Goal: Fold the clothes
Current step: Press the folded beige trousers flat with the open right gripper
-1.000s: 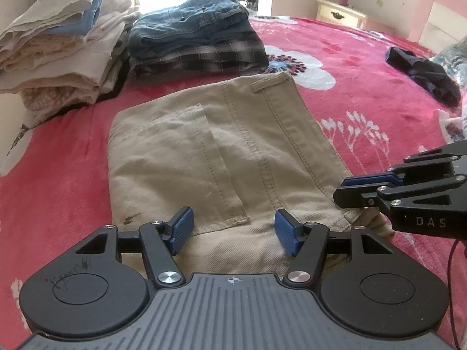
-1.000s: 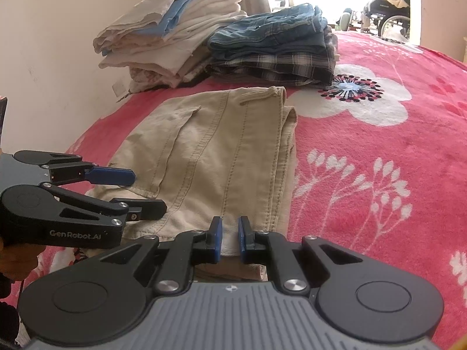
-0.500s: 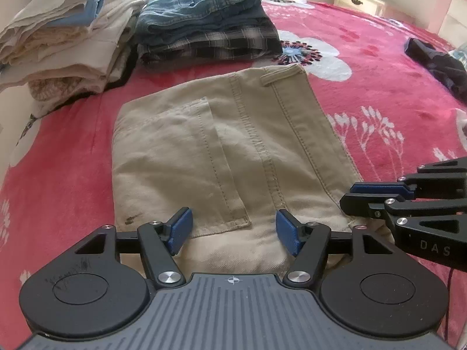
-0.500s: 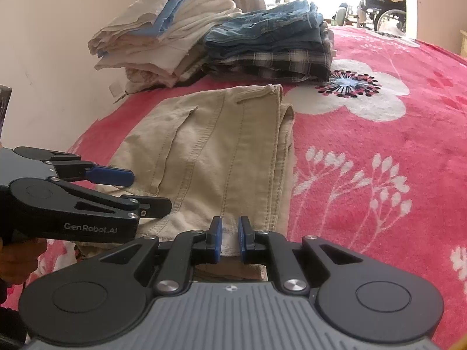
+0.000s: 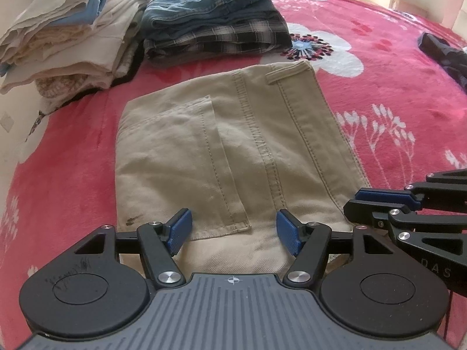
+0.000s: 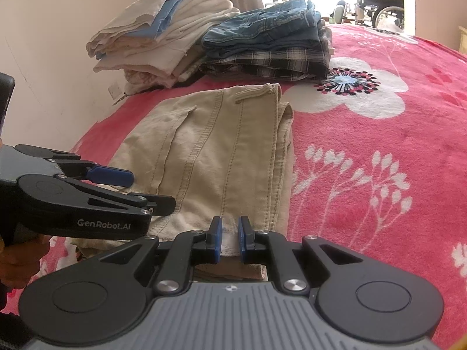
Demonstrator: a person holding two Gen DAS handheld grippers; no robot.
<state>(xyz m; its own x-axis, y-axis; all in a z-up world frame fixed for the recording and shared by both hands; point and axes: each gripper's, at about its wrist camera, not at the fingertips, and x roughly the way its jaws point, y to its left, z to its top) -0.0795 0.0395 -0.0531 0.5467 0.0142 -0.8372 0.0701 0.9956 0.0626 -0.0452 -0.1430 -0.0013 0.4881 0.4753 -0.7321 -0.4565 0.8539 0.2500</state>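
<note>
The left gripper [image 5: 233, 229] hangs with its jaws wide apart and nothing between them, just above the near edge of the folded khaki trousers [image 5: 233, 145], which lie flat on the pink floral blanket [image 5: 379, 87] directly ahead of it. The right gripper [image 6: 230, 239], just to its right, is nearly closed and pinches the near hem of the trousers, while 2 stacks of folded clothes, the pale stack [image 6: 163, 38] and the denim and plaid stack [image 6: 268, 46], sit beyond the trousers' far edge

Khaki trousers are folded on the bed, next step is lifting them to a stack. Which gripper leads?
Right. The right gripper is already shut on the khaki trousers' near edge. The left gripper hangs open above the cloth, gripping nothing, so it must close first.
</note>
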